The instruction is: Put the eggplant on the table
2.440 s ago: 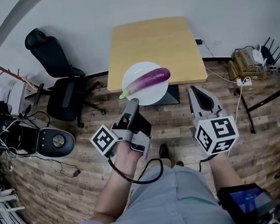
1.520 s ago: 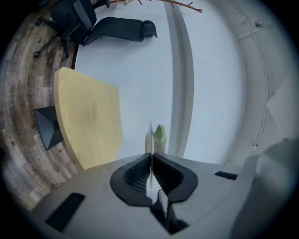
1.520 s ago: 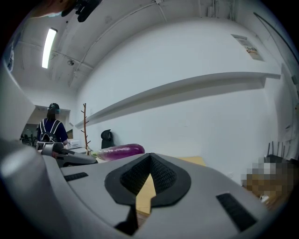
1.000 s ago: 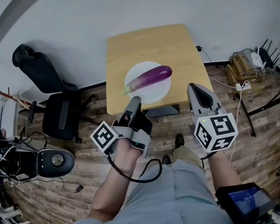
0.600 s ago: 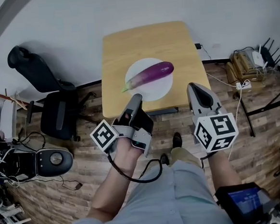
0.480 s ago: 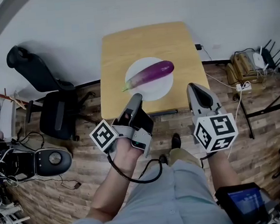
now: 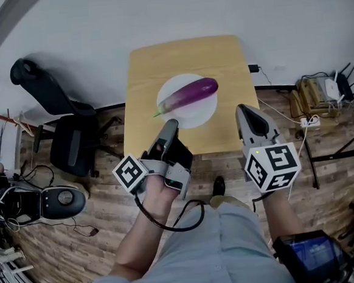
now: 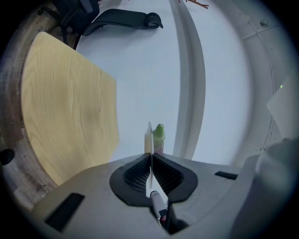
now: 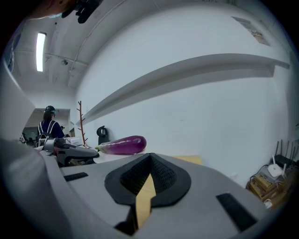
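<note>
A purple eggplant (image 7: pixel 188 95) with a green stem lies across a white plate (image 7: pixel 200 113) on the light wooden table (image 7: pixel 182 58). My left gripper (image 7: pixel 170 125) is shut and empty, its tip just short of the plate's near rim. In the left gripper view the plate (image 8: pixel 149 138) shows edge-on past the shut jaws (image 8: pixel 150 156), with the eggplant's green stem (image 8: pixel 160 133) behind it. My right gripper (image 7: pixel 246 110) hovers over the table's near right corner, shut and empty. The right gripper view shows the eggplant (image 9: pixel 123 144) ahead to the left of the jaws (image 9: pixel 150 157).
A black office chair (image 7: pixel 66 131) stands left of the table. A round grey machine (image 7: pixel 60 202) with cables sits on the wooden floor at far left. Boxes, a power strip and wires (image 7: pixel 313 99) lie at the right. A white wall backs the table.
Both grippers have come forward to the table; their tips now reach over its near edge, closer to the plate. Neither gripper has opened. The eggplant has not moved on the plate.
</note>
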`<state>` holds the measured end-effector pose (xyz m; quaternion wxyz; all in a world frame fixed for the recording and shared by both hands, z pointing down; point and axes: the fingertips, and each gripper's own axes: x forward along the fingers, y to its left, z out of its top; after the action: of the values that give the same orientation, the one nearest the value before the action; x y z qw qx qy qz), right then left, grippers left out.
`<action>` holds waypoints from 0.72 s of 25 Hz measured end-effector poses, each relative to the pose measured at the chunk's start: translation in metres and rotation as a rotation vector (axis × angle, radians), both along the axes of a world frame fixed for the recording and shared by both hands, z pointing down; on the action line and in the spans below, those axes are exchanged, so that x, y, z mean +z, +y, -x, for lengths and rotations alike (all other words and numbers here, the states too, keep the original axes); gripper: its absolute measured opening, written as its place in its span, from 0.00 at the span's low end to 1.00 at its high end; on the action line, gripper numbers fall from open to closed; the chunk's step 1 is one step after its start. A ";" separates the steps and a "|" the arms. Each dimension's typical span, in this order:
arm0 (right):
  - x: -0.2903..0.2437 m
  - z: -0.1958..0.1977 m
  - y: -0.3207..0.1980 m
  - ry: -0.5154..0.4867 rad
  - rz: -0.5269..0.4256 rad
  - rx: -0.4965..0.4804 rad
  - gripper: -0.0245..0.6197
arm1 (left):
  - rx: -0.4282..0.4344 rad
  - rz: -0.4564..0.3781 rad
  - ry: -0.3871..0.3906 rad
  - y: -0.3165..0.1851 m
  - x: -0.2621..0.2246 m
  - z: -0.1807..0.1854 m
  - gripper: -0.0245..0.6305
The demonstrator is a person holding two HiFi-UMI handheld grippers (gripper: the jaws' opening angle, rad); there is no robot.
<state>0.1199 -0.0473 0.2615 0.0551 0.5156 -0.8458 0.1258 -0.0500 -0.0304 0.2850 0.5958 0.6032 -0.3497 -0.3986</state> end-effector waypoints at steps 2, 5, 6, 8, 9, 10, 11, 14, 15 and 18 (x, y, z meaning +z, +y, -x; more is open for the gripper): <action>-0.002 -0.003 -0.007 -0.004 -0.004 -0.011 0.04 | -0.012 -0.003 -0.002 -0.006 -0.002 -0.003 0.06; -0.004 -0.006 -0.019 -0.010 -0.011 -0.027 0.04 | -0.026 -0.004 -0.007 -0.015 -0.004 -0.007 0.06; -0.005 -0.007 -0.022 -0.012 -0.012 -0.030 0.04 | -0.030 -0.003 -0.008 -0.017 -0.004 -0.008 0.06; -0.004 -0.008 -0.028 -0.019 -0.014 -0.034 0.04 | -0.035 -0.004 -0.006 -0.021 -0.004 -0.009 0.06; -0.004 -0.008 -0.030 -0.022 -0.015 -0.035 0.04 | -0.036 -0.006 -0.004 -0.023 -0.004 -0.010 0.06; -0.003 -0.009 -0.032 -0.023 -0.017 -0.037 0.04 | -0.037 -0.008 -0.003 -0.025 -0.004 -0.010 0.06; -0.003 -0.009 -0.034 -0.022 -0.018 -0.038 0.04 | -0.039 -0.009 -0.002 -0.027 -0.004 -0.011 0.06; -0.003 -0.008 -0.041 -0.016 -0.020 -0.042 0.04 | -0.045 -0.010 0.005 -0.034 -0.004 -0.009 0.06; -0.003 -0.006 -0.044 -0.013 -0.019 -0.044 0.04 | -0.046 -0.009 0.007 -0.036 -0.004 -0.008 0.06; -0.002 0.001 -0.053 -0.005 -0.016 -0.048 0.04 | -0.047 -0.016 0.009 -0.046 -0.005 -0.002 0.06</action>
<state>0.1185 -0.1006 0.2592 0.0521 0.4952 -0.8590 0.1189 -0.0483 -0.0761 0.2805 0.5831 0.5977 -0.3579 -0.4179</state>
